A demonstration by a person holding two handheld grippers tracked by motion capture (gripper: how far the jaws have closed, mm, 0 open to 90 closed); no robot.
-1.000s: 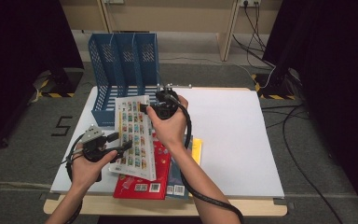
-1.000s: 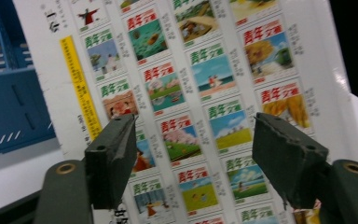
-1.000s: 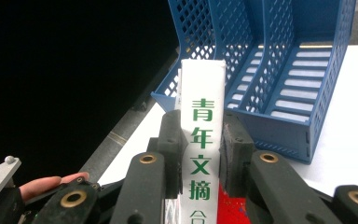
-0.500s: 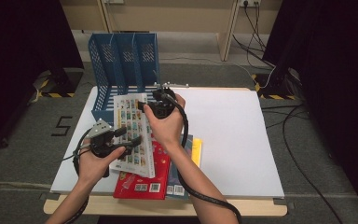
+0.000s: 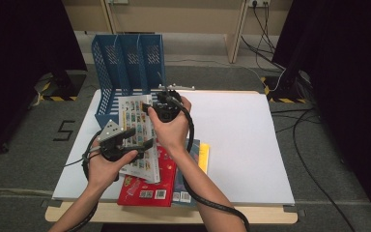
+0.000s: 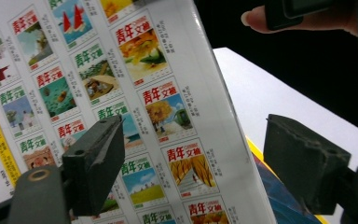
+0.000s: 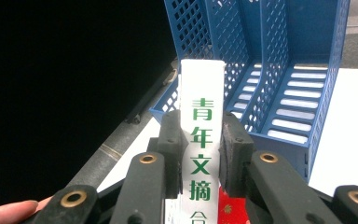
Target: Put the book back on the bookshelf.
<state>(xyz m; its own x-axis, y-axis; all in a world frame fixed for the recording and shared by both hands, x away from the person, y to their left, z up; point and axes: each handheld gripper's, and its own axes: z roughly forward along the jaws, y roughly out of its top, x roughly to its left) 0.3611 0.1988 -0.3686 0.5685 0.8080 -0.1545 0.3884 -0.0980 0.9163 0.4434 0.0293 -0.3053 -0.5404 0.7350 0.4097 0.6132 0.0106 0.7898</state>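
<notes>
A white book (image 5: 137, 121) with rows of small colourful cover pictures is held up off the table, tilted, in front of the blue file rack (image 5: 125, 63). My right gripper (image 5: 150, 109) is shut on its upper spine; in the right gripper view the jaws of the right gripper (image 7: 200, 144) clamp the white spine (image 7: 201, 93) with green characters, and the rack (image 7: 279, 70) stands just beyond. My left gripper (image 5: 137, 137) is open at the book's lower part. In the left gripper view the left gripper (image 6: 193, 140) straddles the cover's (image 6: 121, 70) edge without closing.
Under the lifted book a red book (image 5: 147, 186) lies on a blue one, with a yellow book (image 5: 204, 157) beside them near the front edge. The white table top (image 5: 241, 130) stretches to the right. Dark curtains and cables surround the table.
My left gripper has come up and to the right, reaching the book's lower edge with its jaws open. The right gripper has raised the book slightly toward the rack.
</notes>
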